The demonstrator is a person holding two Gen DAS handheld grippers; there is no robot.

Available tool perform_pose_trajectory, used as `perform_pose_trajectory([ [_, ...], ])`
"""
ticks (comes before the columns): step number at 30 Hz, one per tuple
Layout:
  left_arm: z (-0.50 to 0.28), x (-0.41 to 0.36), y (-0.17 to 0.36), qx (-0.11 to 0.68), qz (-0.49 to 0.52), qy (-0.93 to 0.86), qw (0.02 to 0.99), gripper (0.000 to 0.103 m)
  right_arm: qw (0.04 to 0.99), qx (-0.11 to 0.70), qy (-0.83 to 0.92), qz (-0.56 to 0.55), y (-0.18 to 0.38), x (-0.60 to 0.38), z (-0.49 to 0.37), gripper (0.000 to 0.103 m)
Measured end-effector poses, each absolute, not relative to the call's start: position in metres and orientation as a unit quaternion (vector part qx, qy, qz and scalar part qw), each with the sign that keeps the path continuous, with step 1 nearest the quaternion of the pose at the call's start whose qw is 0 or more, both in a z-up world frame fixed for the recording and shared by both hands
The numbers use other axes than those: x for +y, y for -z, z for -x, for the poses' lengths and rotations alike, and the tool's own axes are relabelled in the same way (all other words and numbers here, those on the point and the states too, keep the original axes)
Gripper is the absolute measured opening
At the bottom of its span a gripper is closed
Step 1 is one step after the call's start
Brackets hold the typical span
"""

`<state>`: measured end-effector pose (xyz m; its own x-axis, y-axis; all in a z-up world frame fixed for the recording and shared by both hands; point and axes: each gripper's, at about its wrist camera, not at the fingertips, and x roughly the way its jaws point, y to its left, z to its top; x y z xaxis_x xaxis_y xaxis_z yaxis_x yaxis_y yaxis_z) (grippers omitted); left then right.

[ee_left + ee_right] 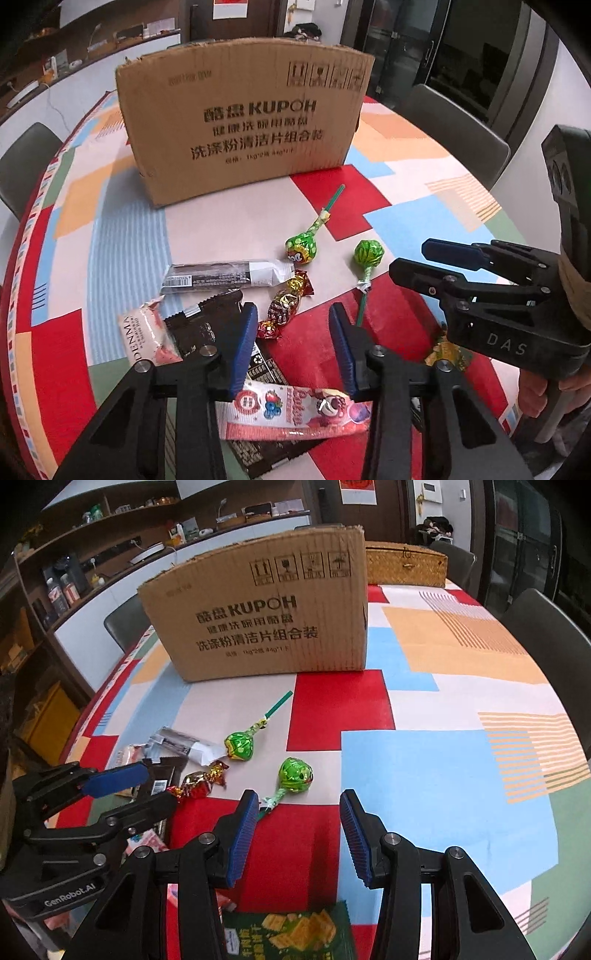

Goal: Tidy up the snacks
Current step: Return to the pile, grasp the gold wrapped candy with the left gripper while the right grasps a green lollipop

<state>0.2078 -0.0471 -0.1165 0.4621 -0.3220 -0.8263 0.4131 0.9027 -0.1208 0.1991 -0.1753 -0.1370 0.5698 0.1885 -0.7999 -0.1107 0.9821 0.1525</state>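
A: Snacks, loose lot, on the near part of a table under a patchwork tablecloth of red, blue, orange and white. Items: two green lollipops, the far lollipop with its stick toward the box, the near lollipop with its stick toward the camera; a dark snack bar; red-and-gold foil candies; a pink strawberry packet; a green cracker bag at the bottom edge of the right view.

B: Tools?

A: Left gripper, tilted down over the pile, blue pads apart, nothing pinched; the foil candies and the strawberry packet lie under the gap. Right gripper, also tilted down, pads apart over a red patch, empty; the near lollipop's stick lies just beside its left pad. A hand shows at its handle in the left view.

B: Containers?

A: One cardboard box, printed KUPOH, upright behind the snacks, well apart from them; its inside cannot be seen. One woven case, lid closed, at the far end of the table.

B: Room?

A: Grey chairs around the table, shelving with bottles along the left wall, dark glass doors on the right.
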Motion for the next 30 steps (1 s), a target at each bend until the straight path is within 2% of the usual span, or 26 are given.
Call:
perform_pose_trajectory([
  [4,-0.216,-0.049,0.126,0.48,-0.048,0.218,0.849,0.033,0.882,0.46,-0.087,-0.045,0.142,-0.175,-0.206,0.047],
  [13,-0.229,-0.052,0.138,0.492,-0.044,0.218,0.842,0.029,0.877,0.47,-0.092,-0.047,0.151,-0.171,-0.221,0.047],
  [18,-0.233,-0.054,0.141,0.496,-0.039,0.217,0.84,0.029,0.871,0.479,-0.095,-0.049,0.158,-0.169,-0.229,0.041],
  [30,-0.236,-0.059,0.148,0.505,-0.026,0.219,0.834,0.019,0.867,0.485,-0.103,-0.045,0.167,-0.166,-0.235,0.028],
])
